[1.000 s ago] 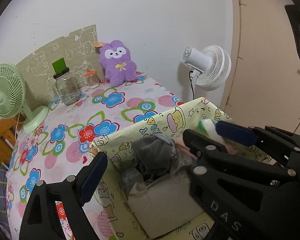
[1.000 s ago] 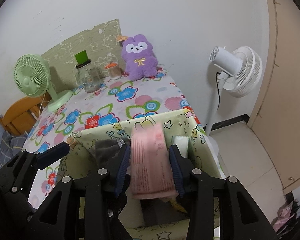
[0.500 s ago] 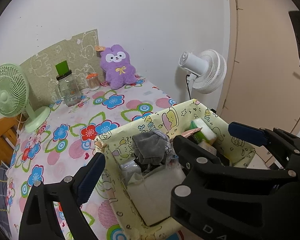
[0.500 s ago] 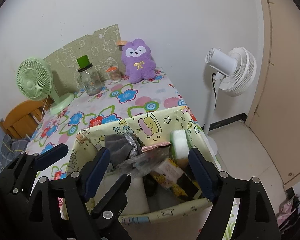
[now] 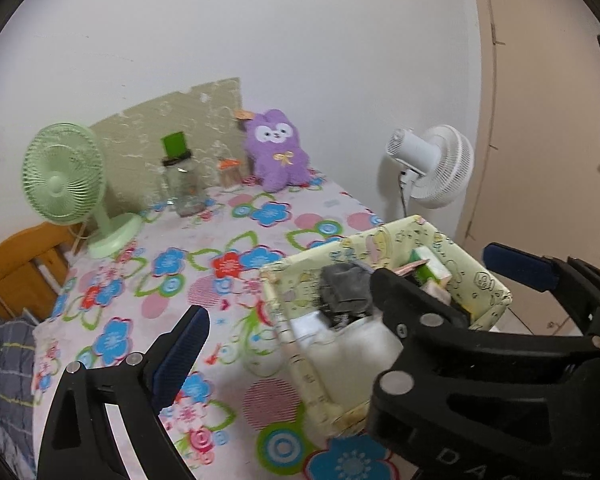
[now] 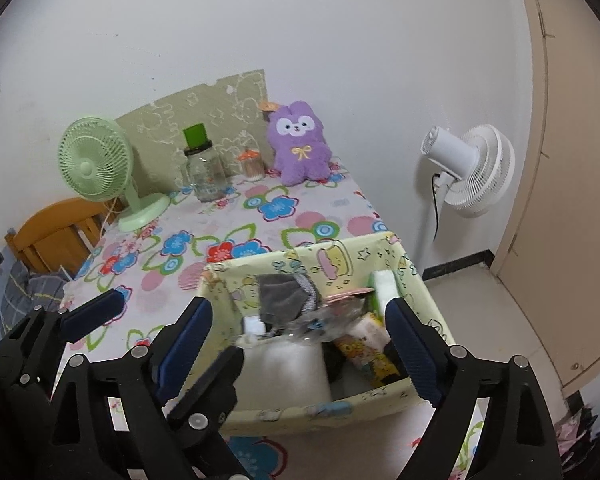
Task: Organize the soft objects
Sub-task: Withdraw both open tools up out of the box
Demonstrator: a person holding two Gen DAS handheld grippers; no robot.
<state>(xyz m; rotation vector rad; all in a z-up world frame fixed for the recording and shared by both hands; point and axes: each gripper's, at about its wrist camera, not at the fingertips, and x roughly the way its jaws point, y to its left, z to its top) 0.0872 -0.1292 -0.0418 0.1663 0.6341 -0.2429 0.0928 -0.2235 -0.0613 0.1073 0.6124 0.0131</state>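
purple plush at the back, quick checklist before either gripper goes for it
1. Right gripper open and holding nothing: ok.
2. Left gripper open and holding nothing: ok.
3. Purple plush upright against the wall, in plain view: ok.
4. Room in the yellow fabric bin: cannot tell, it looks crowded with a grey cloth and packets.
5. Glass jar and small orange-lidded jar stand close to the plush's left: not ok, approach from its right.

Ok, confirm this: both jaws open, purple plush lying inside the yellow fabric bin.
Wrong on the plush. The right wrist view shows the purple plush sitting upright on the table against the wall, well behind the yellow fabric bin. Both jaws are open.
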